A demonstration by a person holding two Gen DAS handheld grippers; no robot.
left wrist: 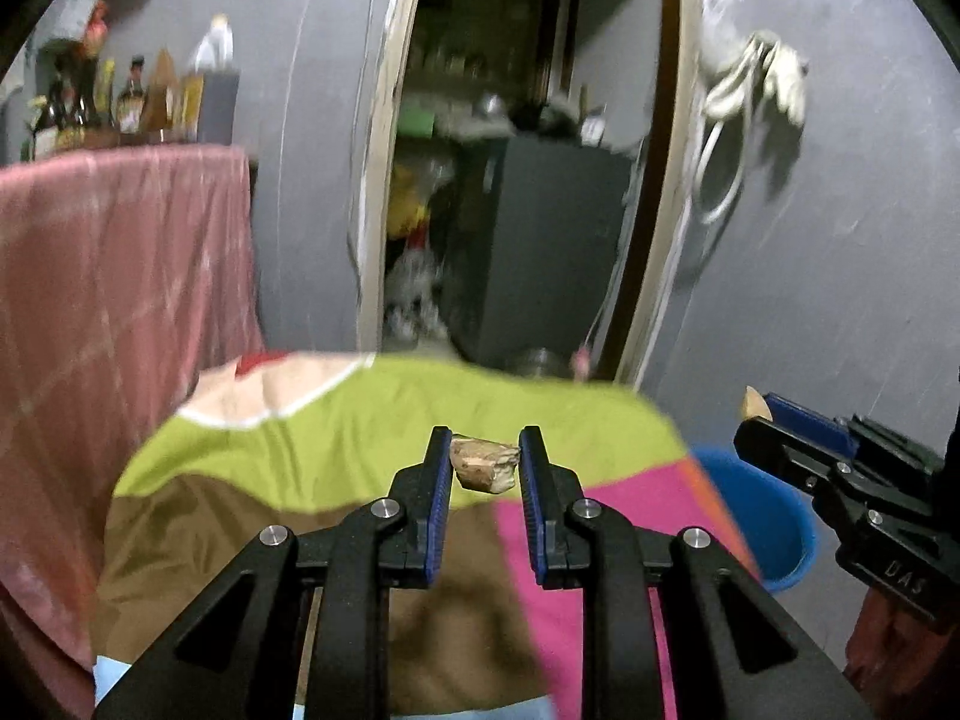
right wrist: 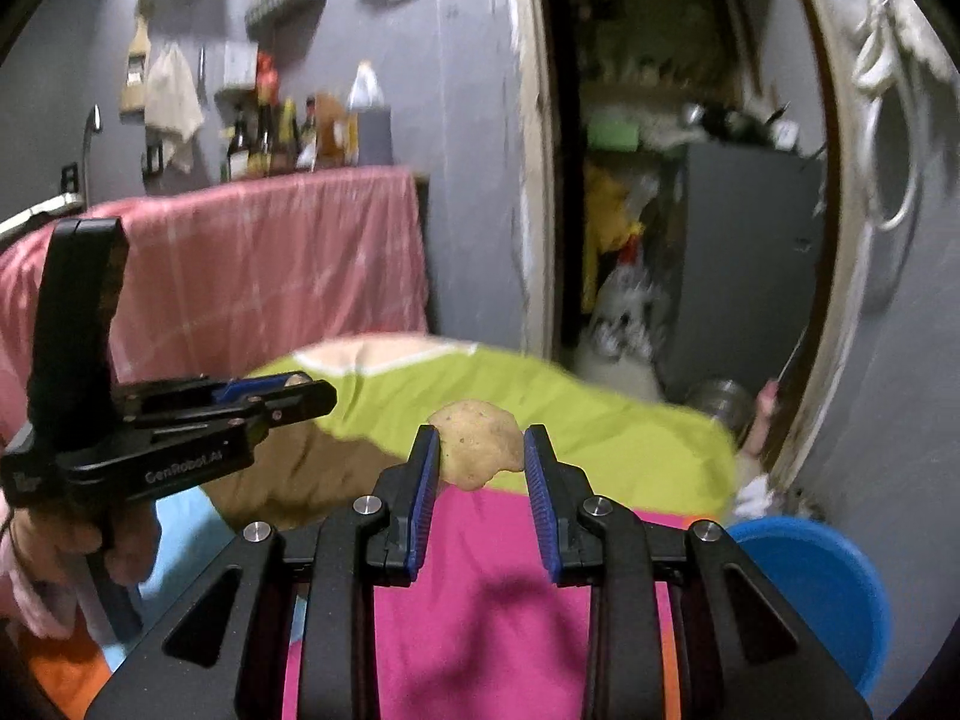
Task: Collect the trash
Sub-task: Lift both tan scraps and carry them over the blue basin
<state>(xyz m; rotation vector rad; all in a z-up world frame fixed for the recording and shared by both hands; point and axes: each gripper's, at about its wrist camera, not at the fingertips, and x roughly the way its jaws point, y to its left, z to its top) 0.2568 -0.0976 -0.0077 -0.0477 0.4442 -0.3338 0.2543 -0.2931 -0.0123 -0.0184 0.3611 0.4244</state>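
Now the left gripper [left wrist: 485,450] pinches a crumpled tan scrap [left wrist: 485,467]; the right gripper [right wrist: 482,450] clamps a rounded, speckled beige piece [right wrist: 479,441].

Bed [right wrist: 630,438] under patchwork cover [left wrist: 372,420]

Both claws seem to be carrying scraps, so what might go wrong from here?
The left gripper pinches the small brown crumbly scrap only at its fingertips, so it may slip onto the multicoloured patchwork cloth. The right gripper holds the thin tan flat piece by its edges; it could snap. The blue plastic bucket sits off to the right, so a drop could miss.
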